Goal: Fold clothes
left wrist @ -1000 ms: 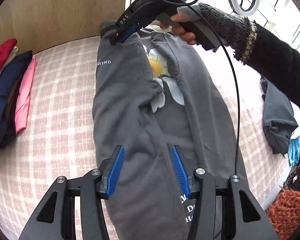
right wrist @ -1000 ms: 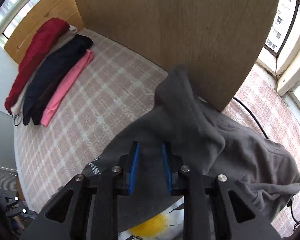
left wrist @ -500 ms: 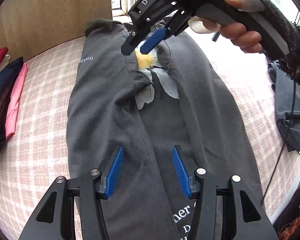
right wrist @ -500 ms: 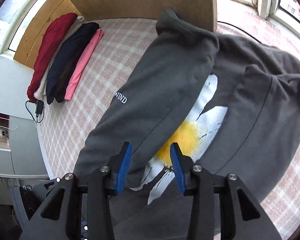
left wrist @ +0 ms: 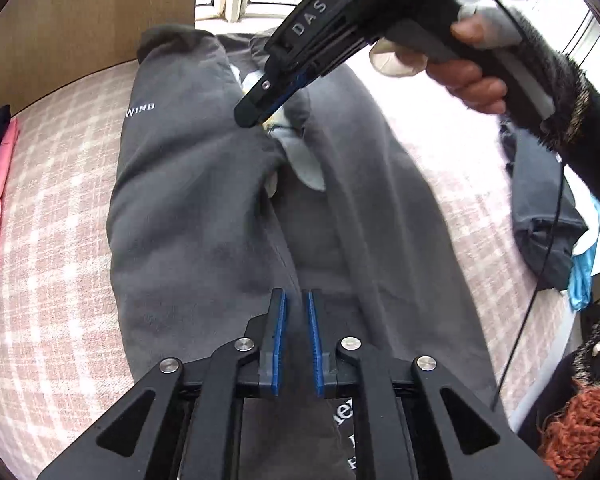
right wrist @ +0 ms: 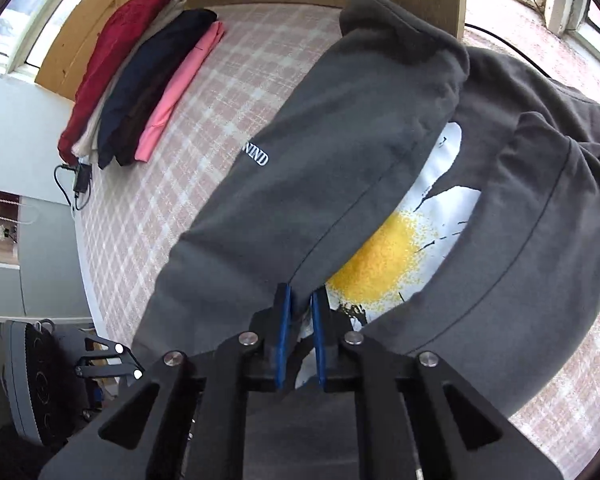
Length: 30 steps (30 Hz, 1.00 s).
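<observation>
Both grippers closing on the grey sweatshirt (left wrist: 204, 208) spread on the checked bed: left gripper (left wrist: 297, 312) pinching a near fold, right gripper (right wrist: 299, 312), marked "DAS", nipping the "WIND"-lettered sleeve's edge farther off.

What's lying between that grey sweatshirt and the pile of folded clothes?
Nothing: only bare checked bedcover separates the sweatshirt from the folded clothes, clearest in the right wrist view.

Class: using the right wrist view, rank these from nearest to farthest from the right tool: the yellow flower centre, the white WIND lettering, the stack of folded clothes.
1. Yellow flower centre, just right of the right tool.
2. WIND lettering, farther up the left sleeve.
3. Stack of folded clothes, far upper left.
</observation>
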{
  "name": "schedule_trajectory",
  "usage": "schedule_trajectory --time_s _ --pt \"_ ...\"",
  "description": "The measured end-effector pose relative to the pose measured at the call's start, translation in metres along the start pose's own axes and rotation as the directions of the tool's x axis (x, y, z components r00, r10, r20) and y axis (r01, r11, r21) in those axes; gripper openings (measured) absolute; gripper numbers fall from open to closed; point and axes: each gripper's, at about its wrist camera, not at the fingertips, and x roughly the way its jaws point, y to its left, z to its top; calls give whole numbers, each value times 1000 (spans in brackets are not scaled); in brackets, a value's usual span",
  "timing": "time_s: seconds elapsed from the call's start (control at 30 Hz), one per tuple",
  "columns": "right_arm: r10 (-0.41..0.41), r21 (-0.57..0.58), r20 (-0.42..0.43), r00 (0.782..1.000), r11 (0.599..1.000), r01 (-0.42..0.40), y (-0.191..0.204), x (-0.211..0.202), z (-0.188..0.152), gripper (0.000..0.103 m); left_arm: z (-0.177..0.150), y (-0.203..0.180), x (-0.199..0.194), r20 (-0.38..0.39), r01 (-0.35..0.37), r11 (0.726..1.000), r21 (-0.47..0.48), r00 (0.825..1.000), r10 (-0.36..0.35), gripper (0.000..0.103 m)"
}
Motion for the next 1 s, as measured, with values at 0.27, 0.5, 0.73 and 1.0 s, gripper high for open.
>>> schedule_trajectory --time_s 0.27,0.5,0.73,1.0 --pt "-3 -92 196 981 996 22 28 -60 57 29 -37 40 -66 116 -88 980 -177 987 109 50" --pt "-111 54 90 990 993 106 9 -9 142 34 -57 65 -44 32 -70 966 -249 996 80 47" --pt "-235 55 58 970 971 232 9 17 149 26 -69 61 -38 54 -32 979 -201 998 44 4" --pt "-325 121 181 928 944 307 -27 -4 141 0 -89 48 -61 117 1 987 -163 993 18 3"
